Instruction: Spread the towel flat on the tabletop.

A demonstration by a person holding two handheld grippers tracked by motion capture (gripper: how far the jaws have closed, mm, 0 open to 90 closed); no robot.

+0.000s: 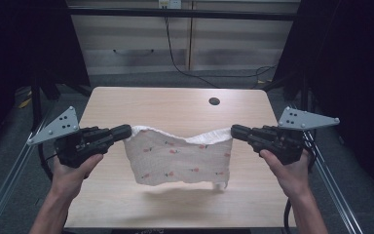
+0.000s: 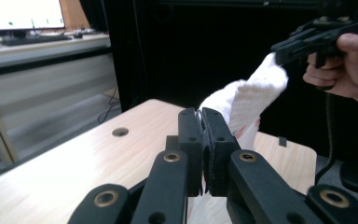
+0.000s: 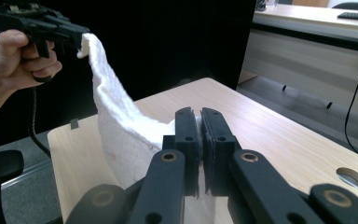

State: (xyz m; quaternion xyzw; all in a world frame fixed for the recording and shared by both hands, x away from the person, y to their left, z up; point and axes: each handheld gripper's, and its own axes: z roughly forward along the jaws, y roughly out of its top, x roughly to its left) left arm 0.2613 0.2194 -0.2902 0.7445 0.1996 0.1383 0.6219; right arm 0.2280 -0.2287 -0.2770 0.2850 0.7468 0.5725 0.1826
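A white cloth [image 1: 180, 157] printed with small red motifs hangs in the air above the wooden table [image 1: 175, 107], stretched between both grippers. My left gripper [image 1: 128, 131] is shut on the cloth's upper left corner. My right gripper [image 1: 233, 130] is shut on the upper right corner. The top edge sags in the middle and the lower edge dangles just above the tabletop. In the left gripper view the jaws pinch the cloth [image 2: 249, 100], which runs off to the other gripper [image 2: 279, 55]. The right gripper view shows the cloth [image 3: 116, 126] rising from my jaws to the far gripper [image 3: 77, 39].
A round cable hole [image 1: 214, 101] sits at the table's far right. Metal rails [image 1: 9, 185] run along both sides of the table. Cabinets and cables [image 1: 175, 58] lie beyond the far edge. A desk with a monitor [image 2: 21, 14] stands off to one side.
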